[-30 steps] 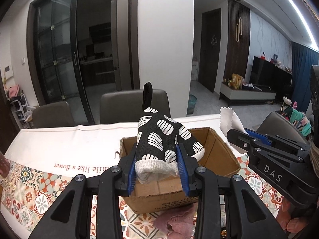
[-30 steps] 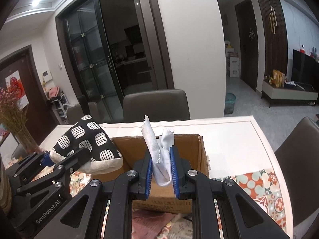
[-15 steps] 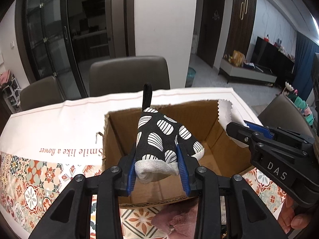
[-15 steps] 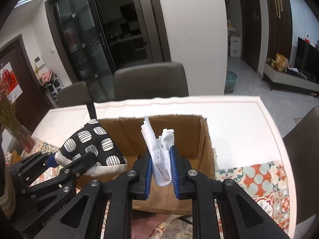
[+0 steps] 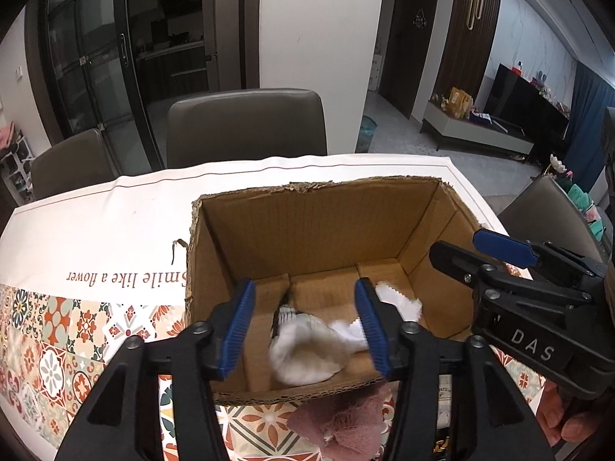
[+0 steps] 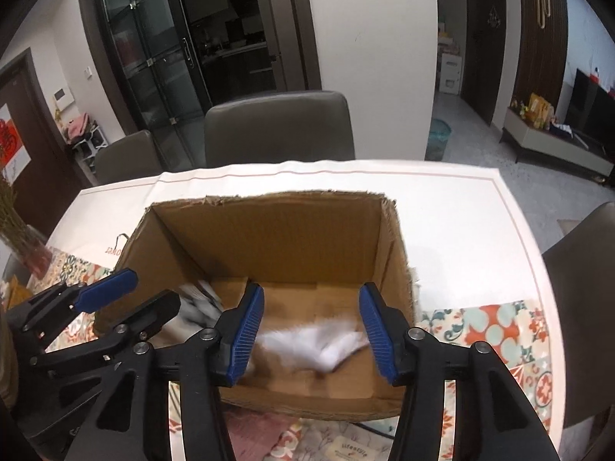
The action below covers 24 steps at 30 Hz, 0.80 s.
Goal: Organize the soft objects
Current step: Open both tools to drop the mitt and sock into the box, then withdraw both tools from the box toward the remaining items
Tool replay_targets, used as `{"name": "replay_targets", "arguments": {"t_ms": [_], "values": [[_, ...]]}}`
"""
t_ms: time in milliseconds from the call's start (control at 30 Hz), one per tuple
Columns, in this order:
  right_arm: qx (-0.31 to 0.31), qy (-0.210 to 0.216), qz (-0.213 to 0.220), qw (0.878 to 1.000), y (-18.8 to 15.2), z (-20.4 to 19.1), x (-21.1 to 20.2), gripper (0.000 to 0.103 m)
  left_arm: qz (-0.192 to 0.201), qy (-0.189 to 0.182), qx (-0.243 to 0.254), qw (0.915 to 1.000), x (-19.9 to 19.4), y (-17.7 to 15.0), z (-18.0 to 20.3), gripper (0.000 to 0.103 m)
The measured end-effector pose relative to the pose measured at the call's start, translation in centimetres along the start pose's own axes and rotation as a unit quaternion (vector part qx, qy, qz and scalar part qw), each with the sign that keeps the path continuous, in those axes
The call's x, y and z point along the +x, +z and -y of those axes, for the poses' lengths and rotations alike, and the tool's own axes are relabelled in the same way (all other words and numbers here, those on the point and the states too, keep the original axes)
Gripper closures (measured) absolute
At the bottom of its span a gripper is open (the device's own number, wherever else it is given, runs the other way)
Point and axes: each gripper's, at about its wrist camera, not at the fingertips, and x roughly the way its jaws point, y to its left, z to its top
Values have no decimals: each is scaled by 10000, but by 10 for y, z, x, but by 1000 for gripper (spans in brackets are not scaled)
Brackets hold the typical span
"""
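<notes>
You are holding both black two-finger grippers with blue pads over an open brown cardboard box (image 5: 326, 226) that is sitting on a table covered with a white and floral-tile patterned cloth (image 5: 96, 230). Your left gripper (image 5: 305, 326) has just been opening, and its jaws are standing apart, pressing on nothing; the black oven mitt with white striped ovals (image 5: 303, 349) is dropping between them inside the box, blurred, its white cuff facing you and its long axis running away from you toward the far wall of the box. Your right gripper (image 6: 311, 330) has also just been opening, its jaws released; the white cloth with a zigzag edge (image 6: 319, 342) is falling between them into the box, motion-blurred, stretched roughly crosswise from left to right. A dusty pink fuzzy cloth (image 5: 342, 418) is lying on the table just in front of the box's near wall.
</notes>
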Motion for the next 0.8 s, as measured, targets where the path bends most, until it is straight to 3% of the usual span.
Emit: {"name": "replay_targets", "arguments": {"t_ms": [367, 800], "values": [[93, -235, 376, 9990, 0, -1, -39, 50, 340, 98, -12, 9994, -42, -7, -2, 34], [167, -193, 735, 9970, -19, -9, -92, 47, 616, 543, -216, 9964, -103, -36, -4, 34]]}}
